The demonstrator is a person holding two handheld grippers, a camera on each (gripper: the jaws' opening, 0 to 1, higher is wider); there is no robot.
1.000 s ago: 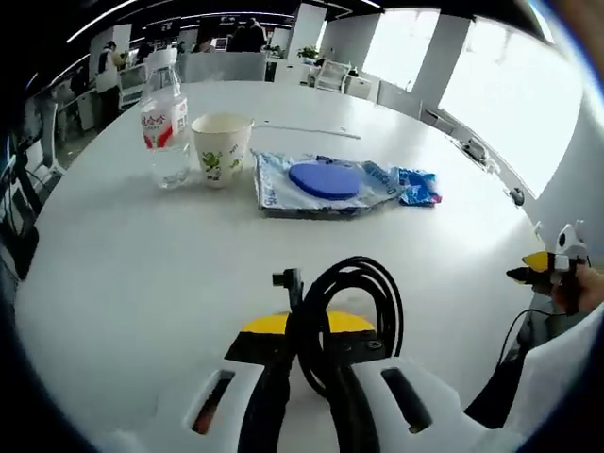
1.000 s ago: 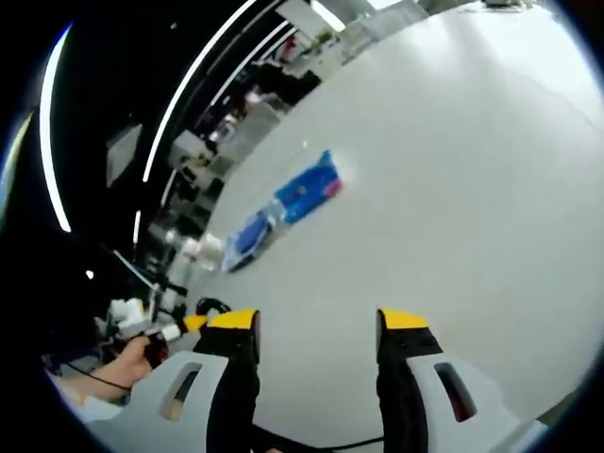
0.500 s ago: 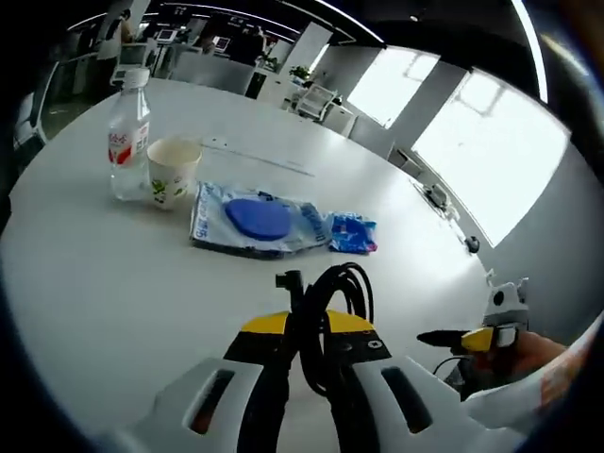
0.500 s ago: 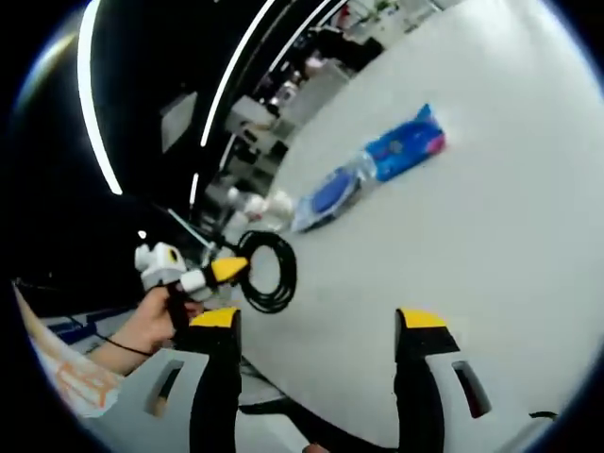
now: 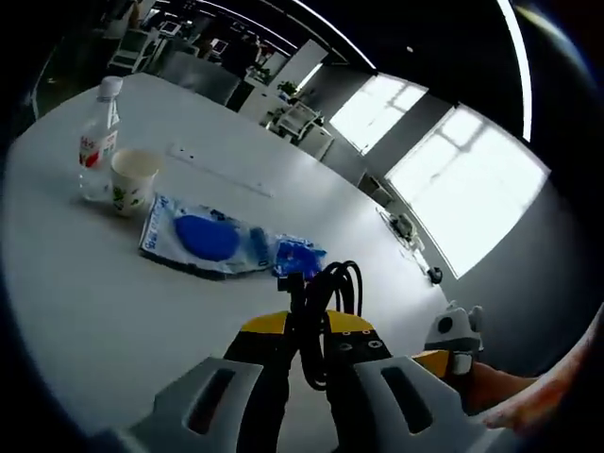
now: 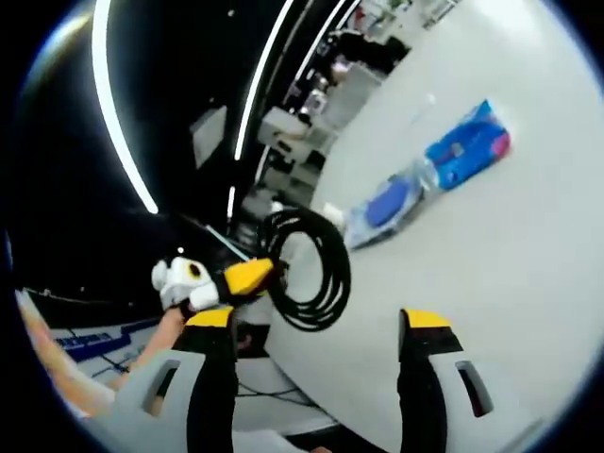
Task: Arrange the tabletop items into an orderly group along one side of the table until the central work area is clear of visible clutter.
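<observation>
Left tongs (image 5: pixel 307 335) pinching coiled black cable (image 5: pixel 326 302); right tongs (image 6: pixel 316 326) spread, empty. Best set beside blue packet (image 5: pixel 297 257) ahead, coil flat.

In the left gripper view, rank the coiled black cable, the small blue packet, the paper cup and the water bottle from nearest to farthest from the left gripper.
1. Coiled black cable: clamped in the left gripper.
2. Small blue packet: just beyond the cable loop.
3. Paper cup: far left, past the larger bag.
4. Water bottle: just behind the cup, farthest.
</observation>
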